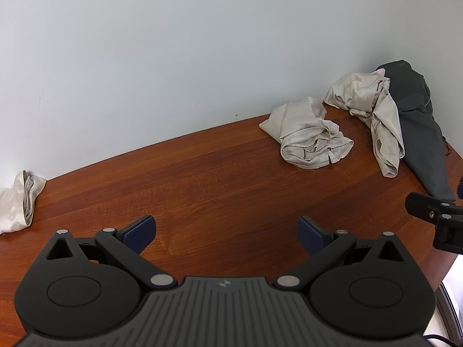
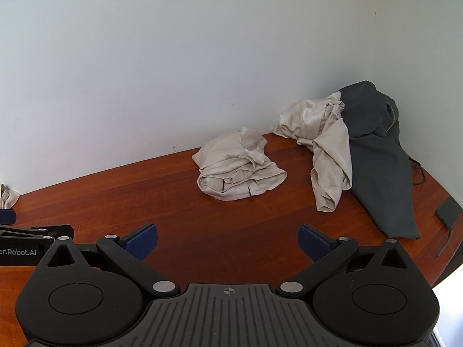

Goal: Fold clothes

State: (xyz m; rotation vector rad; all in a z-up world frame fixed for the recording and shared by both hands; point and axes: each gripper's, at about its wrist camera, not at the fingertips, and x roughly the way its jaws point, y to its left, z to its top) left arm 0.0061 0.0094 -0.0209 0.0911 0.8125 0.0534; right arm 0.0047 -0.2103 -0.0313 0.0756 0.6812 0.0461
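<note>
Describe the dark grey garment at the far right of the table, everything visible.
The dark grey garment looks like soft, matte, fleece-like fabric. It is unfolded, heaped against the white wall at its far end and tapering to a long narrow tail toward the near table edge. A crumpled cream garment drapes against its left side. Neither claw touches it.

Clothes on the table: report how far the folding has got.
Done: nothing looks folded. In hand: nothing; left gripper and right gripper hover open above the table. Left: crumpled beige garment, beige garment against the dark grey garment, another beige piece.
</note>
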